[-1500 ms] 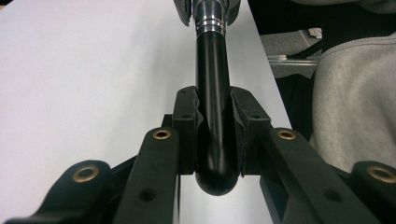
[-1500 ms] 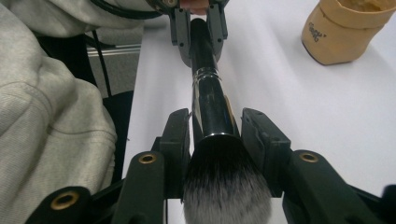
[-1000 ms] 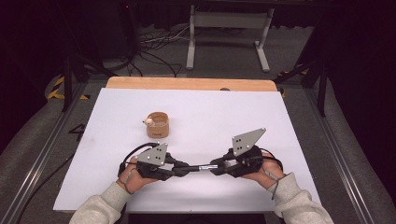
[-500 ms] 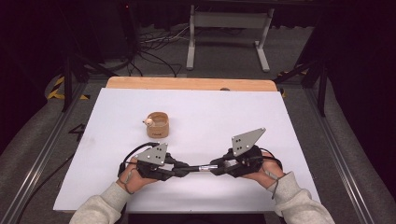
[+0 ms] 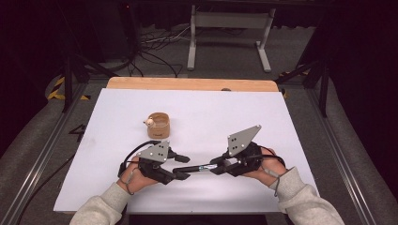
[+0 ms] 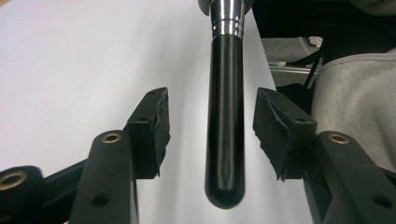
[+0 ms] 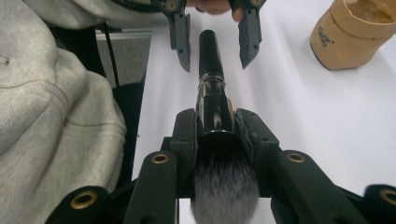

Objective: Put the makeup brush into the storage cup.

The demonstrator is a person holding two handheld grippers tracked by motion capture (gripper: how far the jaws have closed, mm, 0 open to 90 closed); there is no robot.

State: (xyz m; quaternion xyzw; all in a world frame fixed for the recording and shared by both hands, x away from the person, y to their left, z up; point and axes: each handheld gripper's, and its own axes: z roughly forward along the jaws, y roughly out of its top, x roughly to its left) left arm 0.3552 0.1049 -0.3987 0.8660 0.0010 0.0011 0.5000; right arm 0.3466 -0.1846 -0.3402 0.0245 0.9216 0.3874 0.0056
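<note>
We hold a makeup brush [image 7: 212,100] level above the white table [image 5: 281,122], near its front edge, between our two hands. It has a glossy black handle that tapers to a rounded tip, a shiny chrome ferrule, and a dense tuft of dark bristles with pale tips. Our right gripper [image 7: 215,126] is pinching the brush at the ferrule, with the bristles pointing back toward that gripper's camera. Our left gripper [image 6: 211,121] is spread wide, one jaw on each side of the handle's tip, and neither pad touches it. Farther back on the table, well apart from the brush, stands a small tan paper cup [image 5: 158,125] with a rolled rim; it holds something pale, though we cannot tell what.
</note>
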